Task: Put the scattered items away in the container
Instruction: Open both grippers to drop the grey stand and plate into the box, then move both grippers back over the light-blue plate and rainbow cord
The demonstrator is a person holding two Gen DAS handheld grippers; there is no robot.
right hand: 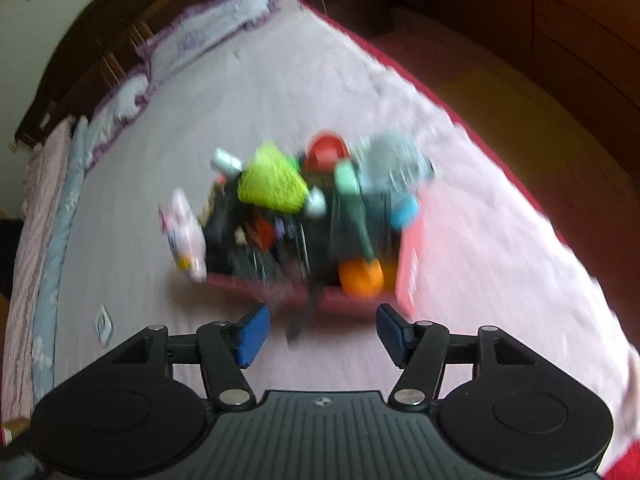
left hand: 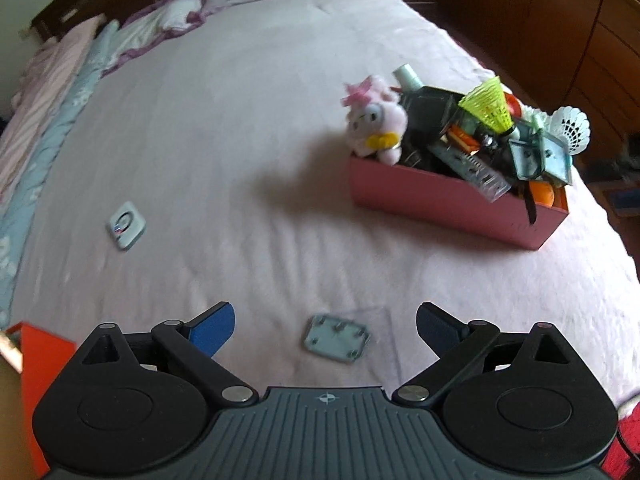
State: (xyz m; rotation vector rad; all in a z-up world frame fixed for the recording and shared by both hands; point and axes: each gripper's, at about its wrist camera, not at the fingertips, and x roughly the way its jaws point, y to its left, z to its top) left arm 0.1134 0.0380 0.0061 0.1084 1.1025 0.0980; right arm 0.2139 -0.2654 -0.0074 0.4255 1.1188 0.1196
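Observation:
A pink box (left hand: pixel 452 204) on the bed is piled with items: a pink plush toy (left hand: pixel 376 120), a green shuttlecock (left hand: pixel 490 106), a white shuttlecock (left hand: pixel 570 130) and clear plastic cases. My left gripper (left hand: pixel 325 330) is open, low over the sheet, with a small clear square case (left hand: pixel 337 339) lying between its blue pads. A white square item (left hand: pixel 126 226) lies farther left. In the blurred right wrist view, my right gripper (right hand: pixel 323 334) stands open just in front of the pink box (right hand: pixel 352 300), nothing between its fingers.
Pillows (left hand: pixel 168 20) and folded bedding (left hand: pixel 48 92) line the head and left side of the bed. Dark wooden cabinets (left hand: pixel 580 32) stand along the right. An orange-red thing (left hand: pixel 40 364) shows at the lower left corner.

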